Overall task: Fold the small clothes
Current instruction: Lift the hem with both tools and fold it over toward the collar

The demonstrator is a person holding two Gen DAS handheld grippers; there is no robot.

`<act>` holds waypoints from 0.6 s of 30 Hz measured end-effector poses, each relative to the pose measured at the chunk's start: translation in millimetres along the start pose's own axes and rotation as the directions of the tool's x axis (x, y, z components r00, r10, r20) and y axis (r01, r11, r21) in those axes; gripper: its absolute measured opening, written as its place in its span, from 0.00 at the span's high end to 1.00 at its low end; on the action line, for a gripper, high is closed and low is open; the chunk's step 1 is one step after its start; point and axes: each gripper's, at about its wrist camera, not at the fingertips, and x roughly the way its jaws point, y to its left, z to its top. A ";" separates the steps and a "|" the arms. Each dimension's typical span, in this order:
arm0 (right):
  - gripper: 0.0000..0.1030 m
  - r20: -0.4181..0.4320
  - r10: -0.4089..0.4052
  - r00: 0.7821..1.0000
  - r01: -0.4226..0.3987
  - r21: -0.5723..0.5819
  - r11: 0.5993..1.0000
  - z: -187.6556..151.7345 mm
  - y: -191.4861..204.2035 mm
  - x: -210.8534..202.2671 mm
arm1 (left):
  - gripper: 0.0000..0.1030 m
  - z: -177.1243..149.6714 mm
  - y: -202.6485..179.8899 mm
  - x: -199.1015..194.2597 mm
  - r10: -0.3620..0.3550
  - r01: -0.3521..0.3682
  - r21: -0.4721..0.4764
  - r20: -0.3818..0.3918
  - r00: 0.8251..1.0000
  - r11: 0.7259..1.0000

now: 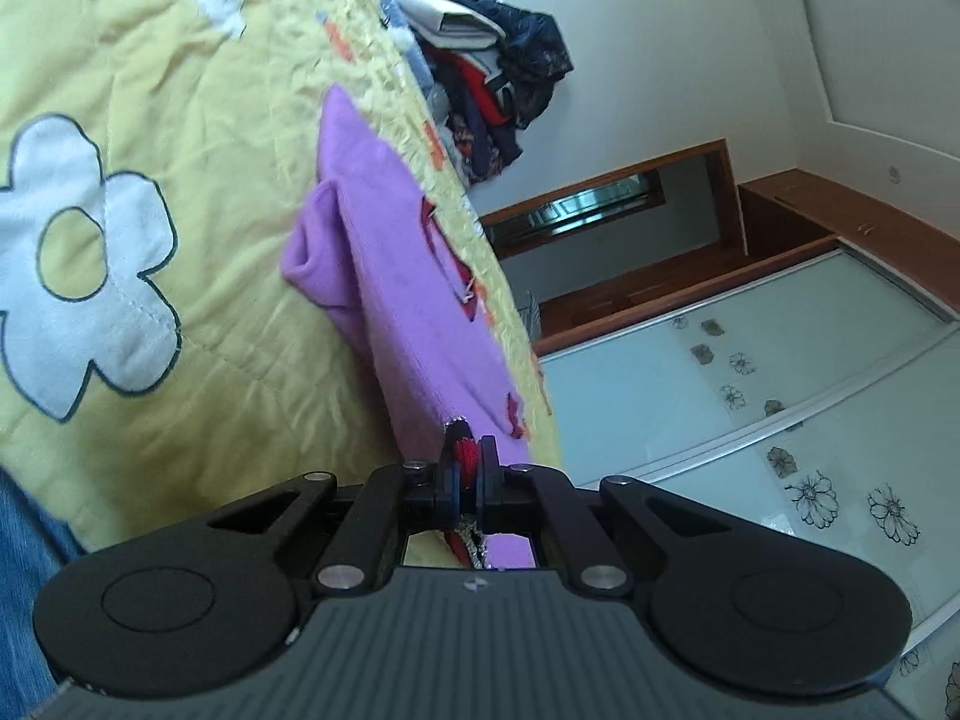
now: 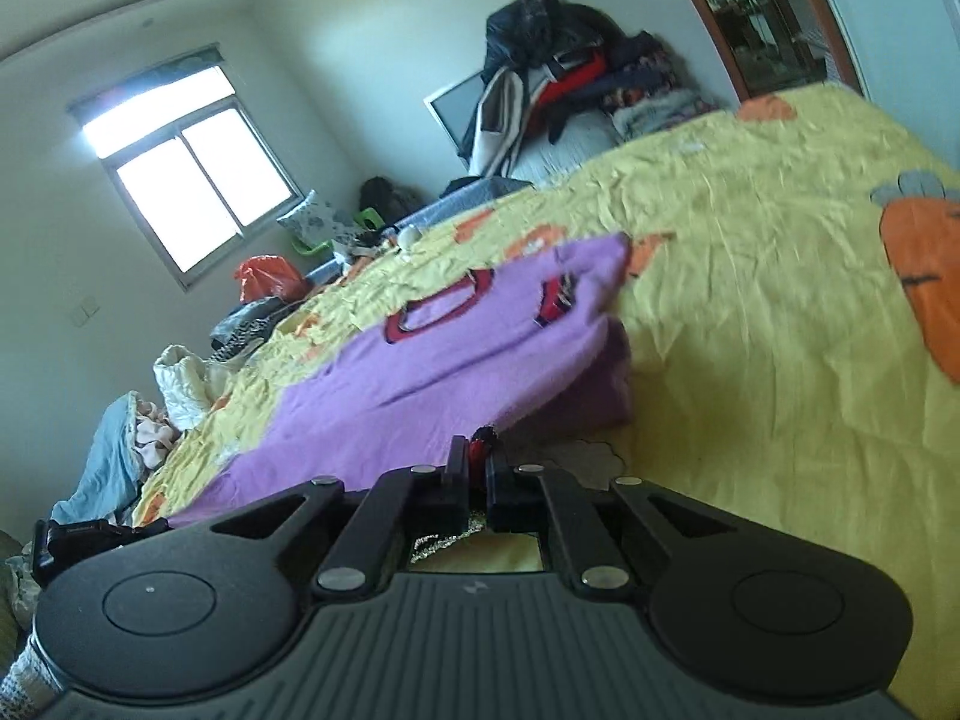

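Both of my grippers are pinching the same purple garment, one at each hem corner.

Through the left wrist camera, my left gripper [image 1: 471,450] has its jaws closed tight on a red-trimmed edge of the purple knit top [image 1: 384,252]. The top stretches away from my fingertips, lifted at my end and lying further ahead on the yellow quilt [image 1: 180,60]. A fold of purple bunches just left of the stretched cloth. A white flower patch [image 1: 78,264] on the quilt sits well off to my left. Beyond the top, a heap of dark clothes [image 1: 498,72] is piled at the far edge of the bed.

Through the right wrist camera, my right gripper [image 2: 477,456] is likewise clamped on a red-trimmed edge of the purple knit top [image 2: 420,372], which spreads ahead and to my left over the quilt [image 2: 750,300]. An orange carrot patch [image 2: 924,276] lies far to my right.
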 end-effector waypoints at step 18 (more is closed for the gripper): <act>0.96 0.090 0.072 0.993 -0.078 0.059 0.995 22.2 33.5 -58.6 | 0.96 -23.6 -54.8 -59.8 -0.070 0.079 -0.085 0.095 0.993 0.993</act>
